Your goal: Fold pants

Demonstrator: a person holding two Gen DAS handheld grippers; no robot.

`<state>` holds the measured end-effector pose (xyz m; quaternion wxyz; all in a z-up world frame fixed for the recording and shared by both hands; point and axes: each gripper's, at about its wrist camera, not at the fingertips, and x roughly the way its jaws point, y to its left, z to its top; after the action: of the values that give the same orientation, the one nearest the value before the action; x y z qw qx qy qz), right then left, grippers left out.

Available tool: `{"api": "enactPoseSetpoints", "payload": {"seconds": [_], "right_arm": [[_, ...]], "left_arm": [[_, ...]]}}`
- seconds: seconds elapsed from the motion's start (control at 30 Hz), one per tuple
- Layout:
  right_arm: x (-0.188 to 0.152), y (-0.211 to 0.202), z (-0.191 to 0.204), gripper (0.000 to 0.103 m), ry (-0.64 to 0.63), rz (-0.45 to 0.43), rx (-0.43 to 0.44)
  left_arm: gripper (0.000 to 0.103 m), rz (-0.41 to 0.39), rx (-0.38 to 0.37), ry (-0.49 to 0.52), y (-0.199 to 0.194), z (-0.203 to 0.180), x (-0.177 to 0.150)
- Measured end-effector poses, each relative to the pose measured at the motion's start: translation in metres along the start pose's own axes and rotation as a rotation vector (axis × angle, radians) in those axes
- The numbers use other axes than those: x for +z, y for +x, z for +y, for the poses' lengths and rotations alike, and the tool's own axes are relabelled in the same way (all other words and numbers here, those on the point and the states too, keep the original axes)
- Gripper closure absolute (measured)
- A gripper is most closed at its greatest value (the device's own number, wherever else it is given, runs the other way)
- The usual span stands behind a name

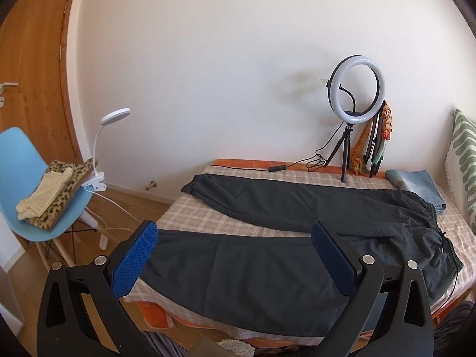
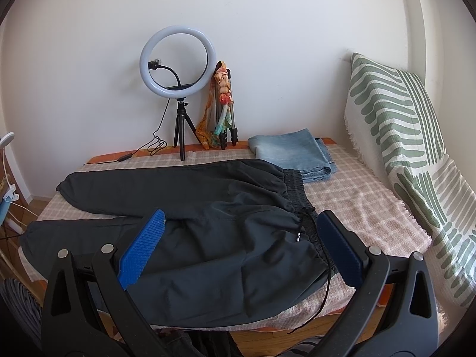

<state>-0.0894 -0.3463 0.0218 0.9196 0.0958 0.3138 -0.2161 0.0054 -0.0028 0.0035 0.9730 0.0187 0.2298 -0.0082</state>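
**Q:** What do you see, going left to right?

**A:** Far left, a blue chair (image 1: 44,184) holds folded clothes (image 1: 53,192), with a white clip lamp (image 1: 102,148) clamped on its edge. My left gripper (image 1: 235,255) hovers with its fingers spread wide, holding nothing, above the near leg of the dark pants (image 1: 267,267).

**Q:** And where are those pants?

**A:** Flat on the checked bed cover (image 2: 357,208), legs apart and pointing left, elastic waistband on the right (its drawstring (image 2: 325,282) trails over the near edge). My right gripper (image 2: 241,247) hangs over the hip, also wide and empty. Behind stand a ring light (image 2: 178,59) on a small tripod, then folded jeans (image 2: 293,154), then a green-striped cushion (image 2: 410,148) at far right.
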Motion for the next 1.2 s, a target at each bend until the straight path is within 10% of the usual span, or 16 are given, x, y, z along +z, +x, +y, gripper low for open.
{"api": "enactPoseSetpoints", "payload": {"seconds": [1.2], "right_arm": [[-0.0005, 0.0050, -0.0012, 0.000, 0.001, 0.003, 0.002]], "left_arm": [[0.001, -0.008, -0.008, 0.013, 0.0014, -0.0061, 0.0059]]}}
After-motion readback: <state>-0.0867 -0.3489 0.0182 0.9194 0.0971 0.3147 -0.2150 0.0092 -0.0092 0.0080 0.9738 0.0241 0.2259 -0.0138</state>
